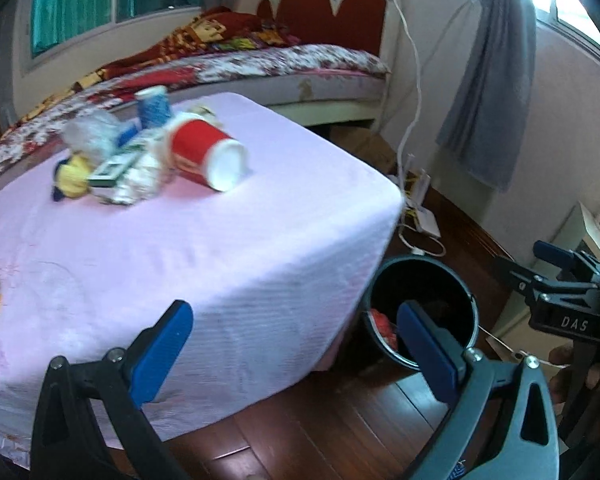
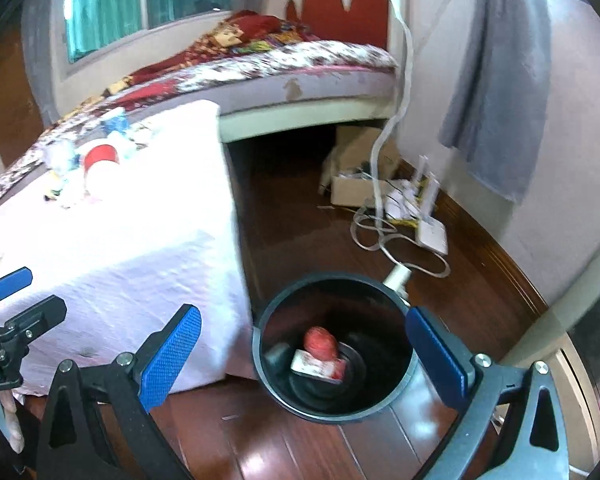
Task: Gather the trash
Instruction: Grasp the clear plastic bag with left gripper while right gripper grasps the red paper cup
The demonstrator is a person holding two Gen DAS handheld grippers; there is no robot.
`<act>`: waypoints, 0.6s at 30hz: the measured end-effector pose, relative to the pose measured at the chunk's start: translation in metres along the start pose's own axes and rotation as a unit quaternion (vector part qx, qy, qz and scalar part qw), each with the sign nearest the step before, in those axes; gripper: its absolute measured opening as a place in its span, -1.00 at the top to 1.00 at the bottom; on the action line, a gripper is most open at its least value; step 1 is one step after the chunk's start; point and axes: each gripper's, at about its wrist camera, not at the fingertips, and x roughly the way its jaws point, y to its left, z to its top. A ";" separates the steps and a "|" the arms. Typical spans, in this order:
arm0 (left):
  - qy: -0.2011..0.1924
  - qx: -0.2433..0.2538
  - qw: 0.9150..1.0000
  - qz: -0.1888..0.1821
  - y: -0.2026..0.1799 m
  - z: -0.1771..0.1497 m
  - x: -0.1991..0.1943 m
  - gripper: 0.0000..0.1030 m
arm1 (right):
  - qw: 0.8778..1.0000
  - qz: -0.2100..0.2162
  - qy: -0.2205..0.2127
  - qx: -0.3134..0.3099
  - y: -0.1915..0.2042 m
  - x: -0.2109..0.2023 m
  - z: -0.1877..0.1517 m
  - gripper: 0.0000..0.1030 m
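Note:
A pile of trash lies on the pink-clothed table (image 1: pixel 180 264): a tipped red paper cup (image 1: pixel 204 156), a blue cup (image 1: pixel 153 105), crumpled clear plastic (image 1: pixel 88 132), a yellow wrapper (image 1: pixel 73 176) and small cartons (image 1: pixel 112 172). The pile shows small in the right wrist view, with the red cup (image 2: pixel 100 158). A black bin (image 2: pixel 334 344) stands on the floor by the table corner, with red and white trash (image 2: pixel 320 354) inside; the bin also shows in the left wrist view (image 1: pixel 424 312). My left gripper (image 1: pixel 296 352) is open and empty over the table's near corner. My right gripper (image 2: pixel 304 356) is open and empty above the bin.
A bed (image 1: pixel 260 64) with a patterned cover stands behind the table. Cables, a white router (image 2: pixel 432 236) and a cardboard box (image 2: pixel 352 188) lie on the wooden floor by the wall. A grey curtain (image 1: pixel 496 80) hangs at the right.

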 end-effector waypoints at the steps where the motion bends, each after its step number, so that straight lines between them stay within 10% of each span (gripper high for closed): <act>1: -0.004 -0.003 1.000 0.005 0.006 0.000 -0.003 -0.99 | 1.000 0.009 -0.002 -0.005 0.008 0.000 0.002 -1.00; 18: -0.049 -0.077 0.992 0.089 0.152 0.013 -0.020 -0.89 | 0.990 0.108 -0.004 -0.094 0.156 0.042 0.063 -1.00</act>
